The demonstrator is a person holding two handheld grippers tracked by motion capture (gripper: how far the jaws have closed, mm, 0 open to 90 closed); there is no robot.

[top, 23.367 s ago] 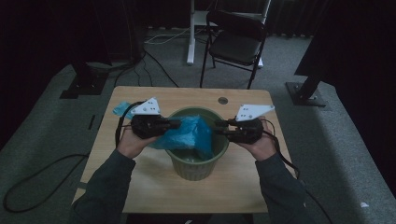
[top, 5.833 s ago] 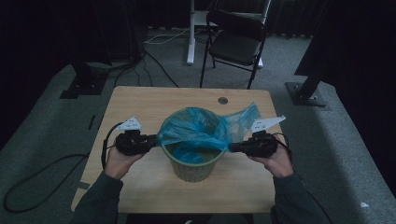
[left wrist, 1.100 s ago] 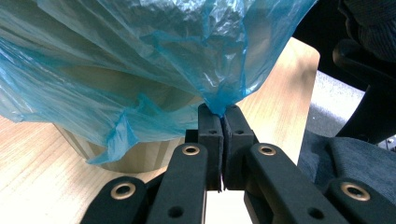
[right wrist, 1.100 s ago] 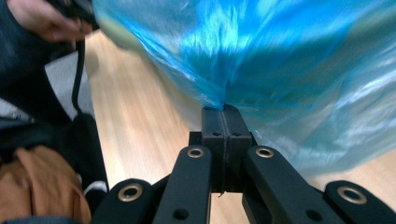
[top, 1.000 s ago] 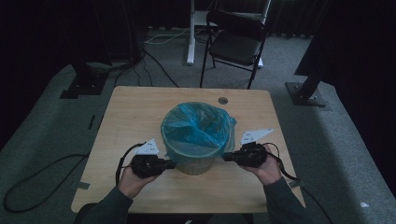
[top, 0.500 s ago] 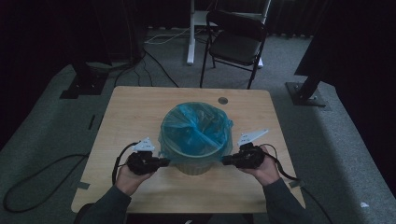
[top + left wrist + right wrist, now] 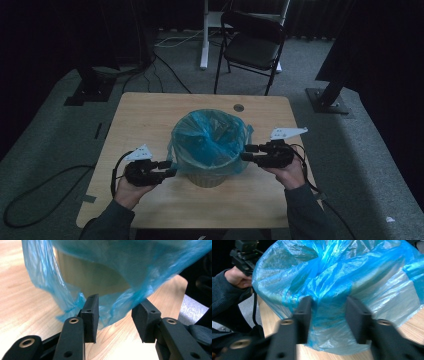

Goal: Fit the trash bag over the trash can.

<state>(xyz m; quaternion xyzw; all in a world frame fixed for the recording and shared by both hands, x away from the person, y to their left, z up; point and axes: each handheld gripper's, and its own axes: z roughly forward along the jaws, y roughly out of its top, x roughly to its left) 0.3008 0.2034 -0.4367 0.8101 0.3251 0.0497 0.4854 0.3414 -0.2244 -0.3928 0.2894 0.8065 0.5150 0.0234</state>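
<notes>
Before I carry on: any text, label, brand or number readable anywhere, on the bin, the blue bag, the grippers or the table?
None: no readable text in any view.
The blue bag and the bin under it are plain.
The left gripper, the right gripper and the table carry no lettering that can be made out.
</notes>
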